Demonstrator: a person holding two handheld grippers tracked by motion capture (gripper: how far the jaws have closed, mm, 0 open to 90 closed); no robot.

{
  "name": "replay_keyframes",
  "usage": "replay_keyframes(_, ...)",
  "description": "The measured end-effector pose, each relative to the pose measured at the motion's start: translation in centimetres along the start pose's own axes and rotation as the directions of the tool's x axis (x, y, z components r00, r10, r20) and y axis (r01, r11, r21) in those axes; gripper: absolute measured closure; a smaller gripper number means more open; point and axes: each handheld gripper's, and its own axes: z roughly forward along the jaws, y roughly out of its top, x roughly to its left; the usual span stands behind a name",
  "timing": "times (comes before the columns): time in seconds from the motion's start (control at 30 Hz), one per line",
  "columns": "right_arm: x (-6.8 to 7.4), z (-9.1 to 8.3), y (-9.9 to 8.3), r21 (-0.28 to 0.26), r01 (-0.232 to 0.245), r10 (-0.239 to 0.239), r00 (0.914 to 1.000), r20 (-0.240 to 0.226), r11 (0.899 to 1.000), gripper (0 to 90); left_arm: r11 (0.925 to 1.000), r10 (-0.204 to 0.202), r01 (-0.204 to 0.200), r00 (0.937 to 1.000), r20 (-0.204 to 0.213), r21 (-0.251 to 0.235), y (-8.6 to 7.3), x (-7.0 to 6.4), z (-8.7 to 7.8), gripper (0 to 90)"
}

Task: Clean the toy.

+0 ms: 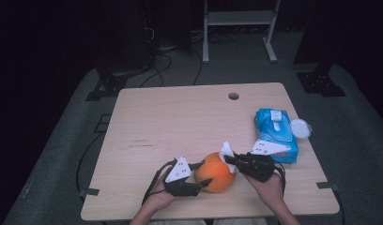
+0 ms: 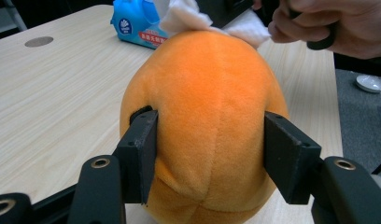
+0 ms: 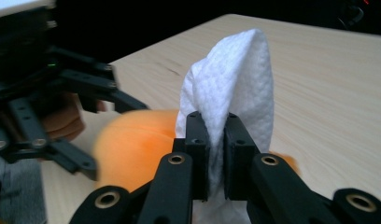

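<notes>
Dark floor and cables ring a pale wooden table [image 1: 180,122], where an orange plush ball [image 1: 216,172] sits near the front edge. Left gripper [image 1: 202,174] clamps it, jaws pressed into both sides; its underside is cut off in the left gripper view. Right gripper [image 1: 228,158] pinches a white wipe [image 3: 235,79] against the ball's top, hiding the contact. A blue wipe pack [image 1: 275,132] lies just beyond, partly behind that gripper

dim room, grey carpet [image 1: 63,140], light wooden table [image 1: 180,122], white frame [image 1: 239,18] behind.
</notes>
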Motion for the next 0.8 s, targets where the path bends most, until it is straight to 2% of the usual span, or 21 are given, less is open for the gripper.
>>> replay_keyframes(0.03, 0.1, 0.0, 0.1, 0.004, 0.015, -0.015, 0.9999, 0.006, 1.000, 81.8, 1.0000, 0.003, -0.003, 1.0000, -0.002, -0.002, 0.2, -0.1, -0.2, 42.1)
replay_keyframes(0.07, -0.1, -0.1, 0.0, 0.004, 0.010, -0.010, 0.9999, 0.010, 1.000, 81.8, 1.0000, 0.002, -0.002, 1.0000, -0.002, -0.008, 0.3, -0.1, -0.4, 42.6)
replay_keyframes(0.17, -1.3, -0.1, -0.7, 0.016, -0.042, 0.041, 0.9982, 0.044, 0.999, 81.8, 0.9990, -0.015, 0.015, 0.9999, 0.002, -0.041, 0.9, -0.1, -0.9, 43.4)
replay_keyframes(0.2, -1.6, -0.1, -0.9, 0.012, -0.071, 0.071, 0.9968, 0.036, 0.997, 81.8, 0.9990, -0.015, 0.015, 0.9999, 0.001, -0.042, 1.1, -0.1, -0.9, 43.6)
replay_keyframes(0.23, -1.5, -0.1, -0.9, 0.009, -0.078, 0.078, 0.9965, 0.029, 0.997, 81.9, 0.9992, -0.010, 0.010, 1.0000, -0.002, -0.039, 1.2, -0.1, -0.9, 43.7)
replay_keyframes(0.27, -1.0, -0.1, -0.8, 0.007, -0.064, 0.064, 0.9977, 0.020, 0.998, 81.8, 0.9993, -0.008, 0.008, 1.0000, -0.001, -0.036, 1.1, -0.1, -0.9, 43.8)
replay_keyframes(0.37, 0.5, -0.1, 0.1, -0.025, -0.035, 0.034, 0.9985, -0.042, 0.999, 81.8, 0.9989, -0.018, 0.018, 0.9998, -0.001, -0.044, 0.9, -0.1, -0.8, 43.0)
replay_keyframes(0.43, 0.9, 0.1, 0.3, -0.013, 0.001, -0.001, 0.9995, -0.031, 1.000, 81.9, 0.9983, -0.029, 0.029, 0.9996, 0.006, -0.051, 0.8, 0.0, -0.8, 36.1)
replay_keyframes(0.5, 0.3, 0.4, -0.3, -0.001, -0.024, 0.024, 0.9995, -0.021, 1.000, 81.8, 0.9976, -0.045, 0.046, 0.9988, 0.021, -0.053, 0.6, 0.2, -0.5, 26.6)
replay_keyframes(0.53, -0.2, 0.5, -0.8, 0.015, -0.027, 0.027, 0.9996, 0.001, 1.000, 81.8, 0.9984, -0.039, 0.039, 0.9992, 0.011, -0.042, 0.5, 0.1, -0.3, 24.2)
replay_keyframes(0.57, -0.6, 0.5, -1.1, 0.014, -0.050, 0.050, 0.9987, 0.006, 0.999, 81.8, 0.9991, -0.029, 0.029, 0.9996, 0.004, -0.030, 0.5, 0.0, -0.1, 22.4)
replay_keyframes(0.6, -0.9, 0.5, -1.2, 0.002, -0.079, 0.079, 0.9969, -0.005, 0.997, 81.8, 0.9993, -0.025, 0.025, 0.9997, 0.003, -0.029, 0.4, -0.1, 0.0, 22.5)
replay_keyframes(0.63, -0.9, 0.4, -1.1, 0.003, -0.079, 0.079, 0.9968, -0.003, 0.997, 81.8, 0.9994, -0.023, 0.023, 0.9997, 0.000, -0.026, 0.4, -0.2, 0.1, 24.6)
replay_keyframes(0.7, 0.1, 0.3, -0.5, 0.003, -0.041, 0.041, 0.9991, 0.001, 0.999, 82.0, 0.9997, -0.008, 0.008, 0.9999, -0.011, -0.022, 0.3, -0.3, 0.1, 32.3)
replay_keyframes(0.8, 1.7, 0.2, 0.3, -0.029, -0.007, 0.005, 0.9977, -0.068, 1.000, 81.9, 0.9985, -0.034, 0.033, 0.9993, -0.016, -0.043, 0.7, -0.1, -0.4, 40.9)
